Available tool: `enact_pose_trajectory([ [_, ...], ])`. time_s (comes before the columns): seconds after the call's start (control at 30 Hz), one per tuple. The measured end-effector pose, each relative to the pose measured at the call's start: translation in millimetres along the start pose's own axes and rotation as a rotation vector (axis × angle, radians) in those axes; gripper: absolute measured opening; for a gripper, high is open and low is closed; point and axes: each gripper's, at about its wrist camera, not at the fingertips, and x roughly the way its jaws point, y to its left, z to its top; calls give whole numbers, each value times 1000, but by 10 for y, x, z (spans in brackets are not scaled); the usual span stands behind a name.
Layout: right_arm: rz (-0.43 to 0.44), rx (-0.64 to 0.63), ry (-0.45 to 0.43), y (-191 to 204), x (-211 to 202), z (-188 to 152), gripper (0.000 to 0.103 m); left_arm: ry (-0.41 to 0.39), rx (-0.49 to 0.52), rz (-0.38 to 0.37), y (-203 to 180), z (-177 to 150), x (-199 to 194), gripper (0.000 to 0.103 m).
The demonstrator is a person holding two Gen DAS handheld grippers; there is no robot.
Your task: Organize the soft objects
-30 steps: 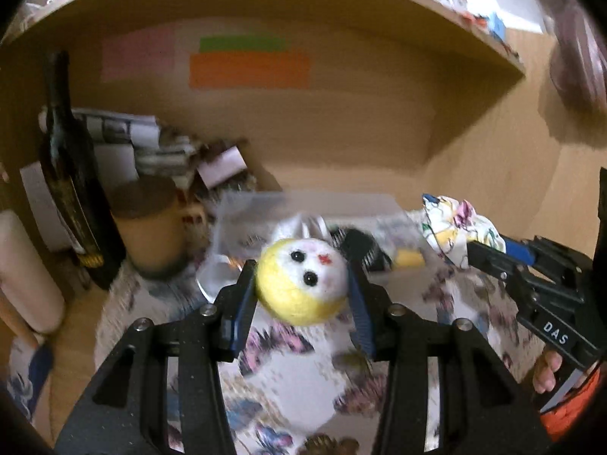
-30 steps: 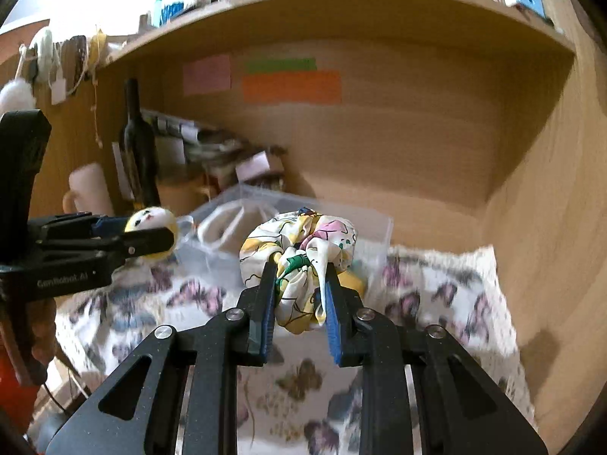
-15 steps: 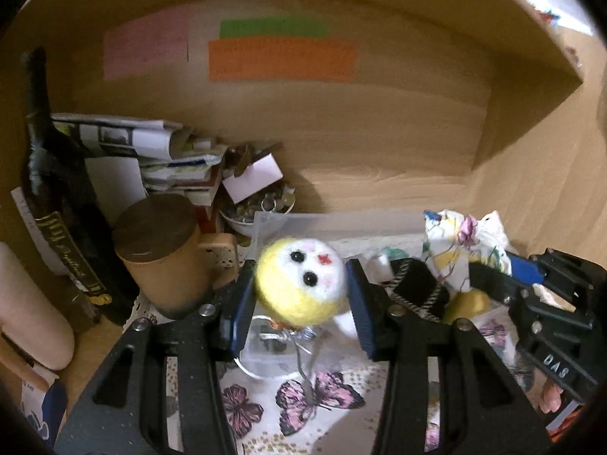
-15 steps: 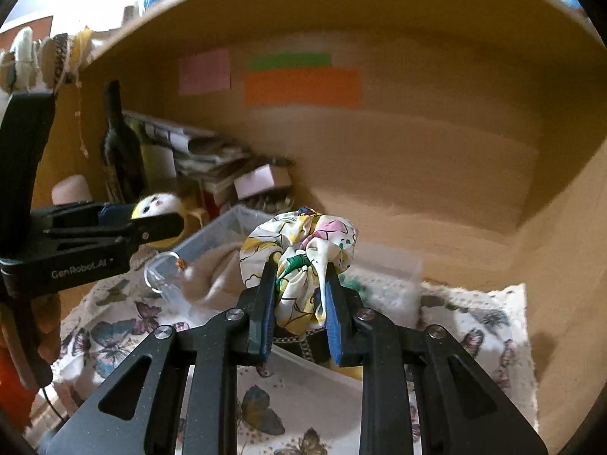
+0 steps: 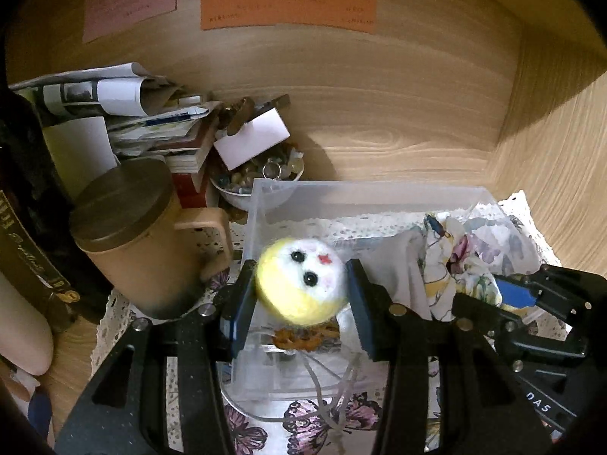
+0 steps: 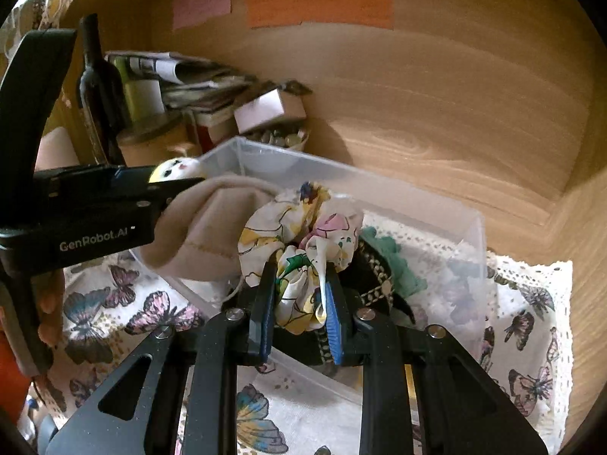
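My left gripper (image 5: 299, 295) is shut on a yellow-and-white fuzzy ball with a face (image 5: 301, 284) and holds it over the left end of a clear plastic bin (image 5: 341, 189). My right gripper (image 6: 297, 303) is shut on a floral fabric scrunchie (image 6: 299, 235) and holds it above the same bin (image 6: 417, 204). The bin holds a beige cloth (image 6: 205, 223), a teal item (image 6: 390, 261) and a black patterned band (image 6: 375, 284). The ball (image 6: 174, 168) and the scrunchie (image 5: 455, 261) each show in the other view too.
A tan lidded mug (image 5: 132, 239), a dark wine bottle (image 6: 98, 87), a stack of papers (image 5: 125, 113) and a bowl of small stones (image 5: 261, 174) crowd the back left. A butterfly-print cloth (image 6: 531, 322) covers the shelf floor. Wooden walls close in behind and to the right.
Both grippers have moved forward and down toward the bin, each still holding its object. The bin now lies directly under both.
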Motion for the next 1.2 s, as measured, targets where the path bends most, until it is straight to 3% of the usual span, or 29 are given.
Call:
enact_pose_trajectory([
  [0.1,-18,4,-1,-6,-1,-9,27,10,-6,-9,13,11,-1,48],
  [0.17,-25,12,-1,-23,-4,-8,38,14,-8,-12,23,19,-4,48],
  [0.27,-30,23,-3,-41,-24,-2,44,12,-11,-17,28,25,-47,51],
  [0.33,-31,25,-11,-37,-61,7,45,2,-11,-9,30,25,-119,61],
  [0.47,-41,21,-47,-8,-224,28,52,-57,-10,-8,-30,19,-375,66],
  [0.7,-57,13,-157,76,-697,94,54,-211,-4,-5,-227,32,-1042,73],
  [1.0,-71,11,-365,258,-1535,100,74,-406,30,-25,-377,-69,-1899,77],
  [1.07,-69,20,-410,282,-1697,84,83,-443,38,-24,-422,-119,-2047,81],
  [1.2,-80,20,-482,360,-1969,38,89,-498,44,-24,-483,-232,-2295,92],
])
